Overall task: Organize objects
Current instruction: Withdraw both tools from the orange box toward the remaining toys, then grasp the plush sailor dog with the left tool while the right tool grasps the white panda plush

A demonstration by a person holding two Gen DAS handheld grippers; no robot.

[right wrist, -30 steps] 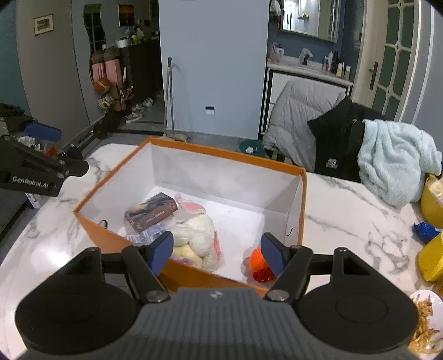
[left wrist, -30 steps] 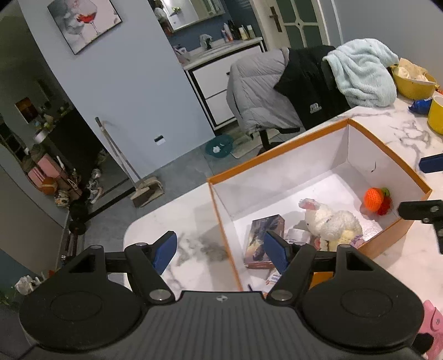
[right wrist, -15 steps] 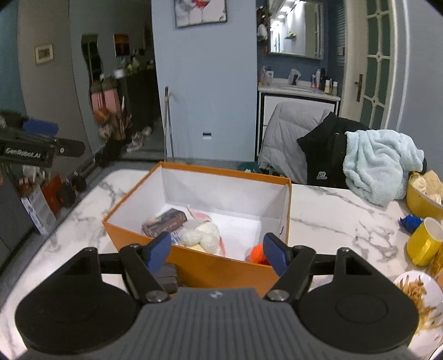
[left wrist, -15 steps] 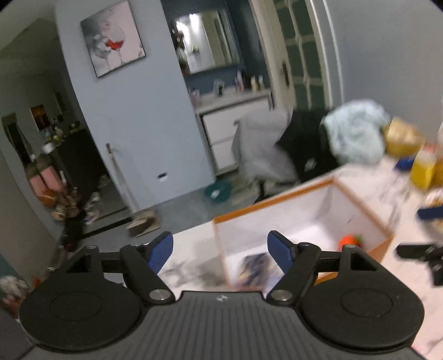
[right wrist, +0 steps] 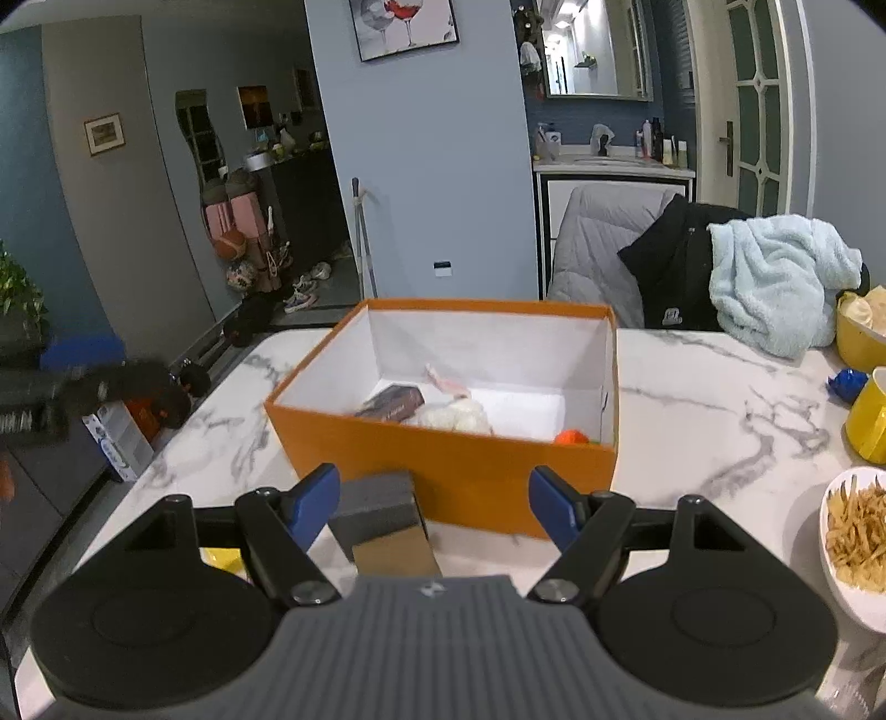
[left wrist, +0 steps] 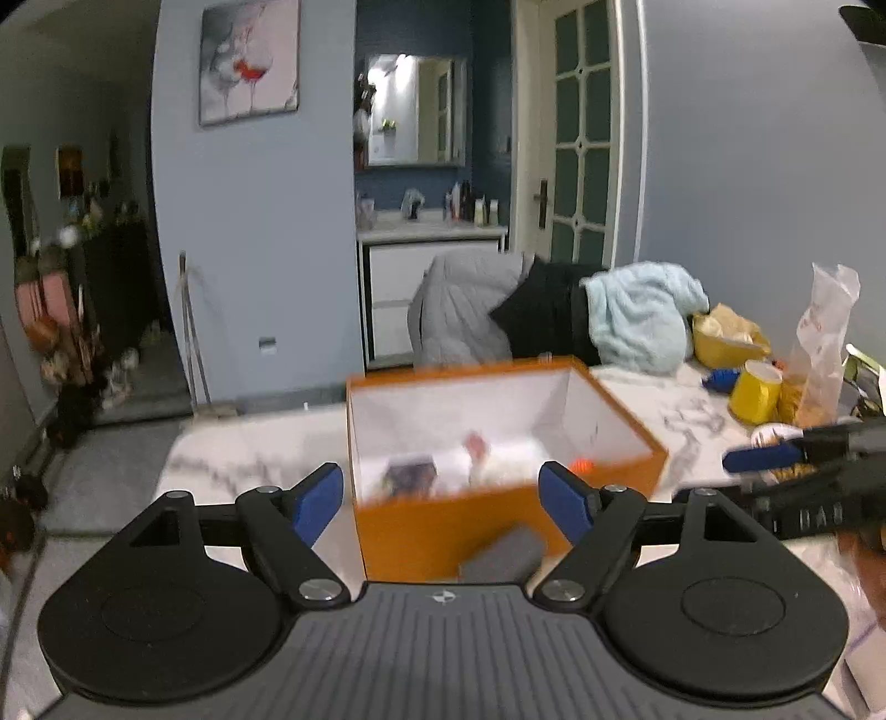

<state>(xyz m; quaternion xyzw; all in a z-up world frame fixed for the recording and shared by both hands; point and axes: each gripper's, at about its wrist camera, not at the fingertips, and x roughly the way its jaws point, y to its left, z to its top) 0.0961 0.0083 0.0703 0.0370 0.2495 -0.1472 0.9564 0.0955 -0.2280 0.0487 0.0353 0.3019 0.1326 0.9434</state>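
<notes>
On the marble table (right wrist: 692,399) an orange box (right wrist: 443,465) is seen, a grey sponge block (right wrist: 382,509) lying against its near wall. Both the left gripper (left wrist: 443,495) and the right gripper (right wrist: 432,498) are held spread — nothing is pinched — the left one's jaws having just been widening.

Pale blue wall (right wrist: 443,183) is standing at centre, bearing a wine-glass picture (right wrist: 407,25). White glazed door (right wrist: 761,111) is closing off the right side. A lit mirror (right wrist: 595,50) is hanging over a white vanity cabinet (right wrist: 609,183) crowded with bottles. A chair (right wrist: 603,249) is carrying a grey quilted jacket, a black garment (right wrist: 673,271) and a light blue towel (right wrist: 775,277). A broom (right wrist: 362,238) is leaning on the wall. Grey floor (left wrist: 138,387) is running into a dim hallway with shoes (right wrist: 302,293). A marble table (right wrist: 692,399) is filling the foreground.
</notes>
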